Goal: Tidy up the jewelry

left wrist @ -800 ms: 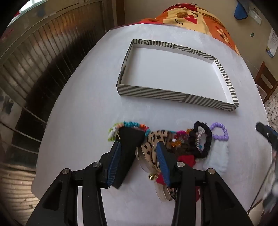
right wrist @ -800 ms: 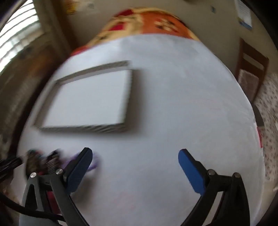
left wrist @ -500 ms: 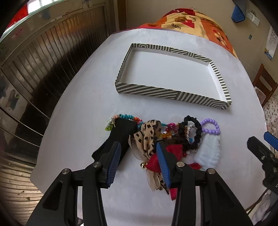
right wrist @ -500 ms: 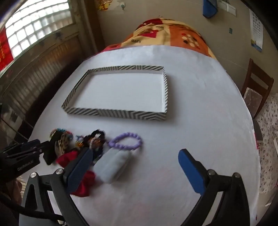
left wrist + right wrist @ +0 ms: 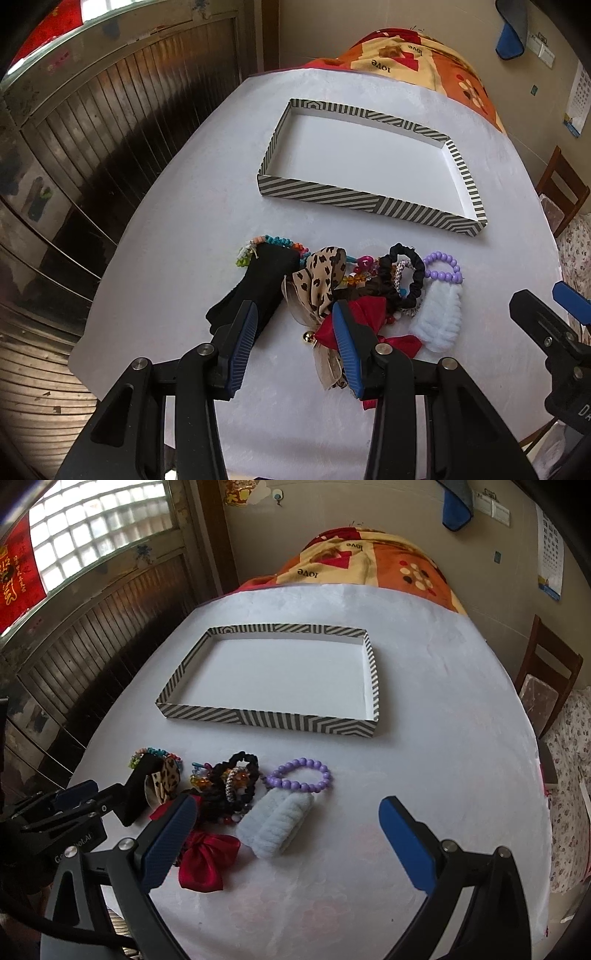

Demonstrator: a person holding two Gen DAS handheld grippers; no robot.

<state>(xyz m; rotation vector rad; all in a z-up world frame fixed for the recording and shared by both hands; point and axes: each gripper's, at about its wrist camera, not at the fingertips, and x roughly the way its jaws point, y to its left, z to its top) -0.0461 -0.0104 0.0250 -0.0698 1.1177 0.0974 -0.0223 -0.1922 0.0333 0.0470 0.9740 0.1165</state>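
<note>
A striped black-and-white tray [image 5: 354,199] [image 5: 266,718] stands with nothing in it on the white table. In front of it lies a pile of jewelry and hair pieces: a purple bead bracelet [image 5: 441,266] [image 5: 301,775], a white fluffy clip [image 5: 439,317] [image 5: 277,821], a red bow [image 5: 369,317] [image 5: 207,860], a black scrunchie [image 5: 406,277] [image 5: 240,775], a leopard bow [image 5: 321,277] and a black cloth piece [image 5: 258,291]. My left gripper [image 5: 295,347] is open just before the pile, holding nothing. My right gripper [image 5: 284,849] is open wide over the pile's near right side.
The table's left edge [image 5: 122,240] drops off beside a dark slatted wall. A colourful blanket [image 5: 354,565] lies at the far end. A wooden chair [image 5: 546,679] stands at the right. The right gripper also shows at the right of the left wrist view [image 5: 554,332].
My left gripper has pulled back from the pile toward me. My right gripper has swung left, so the pile and tray are now in front of it.
</note>
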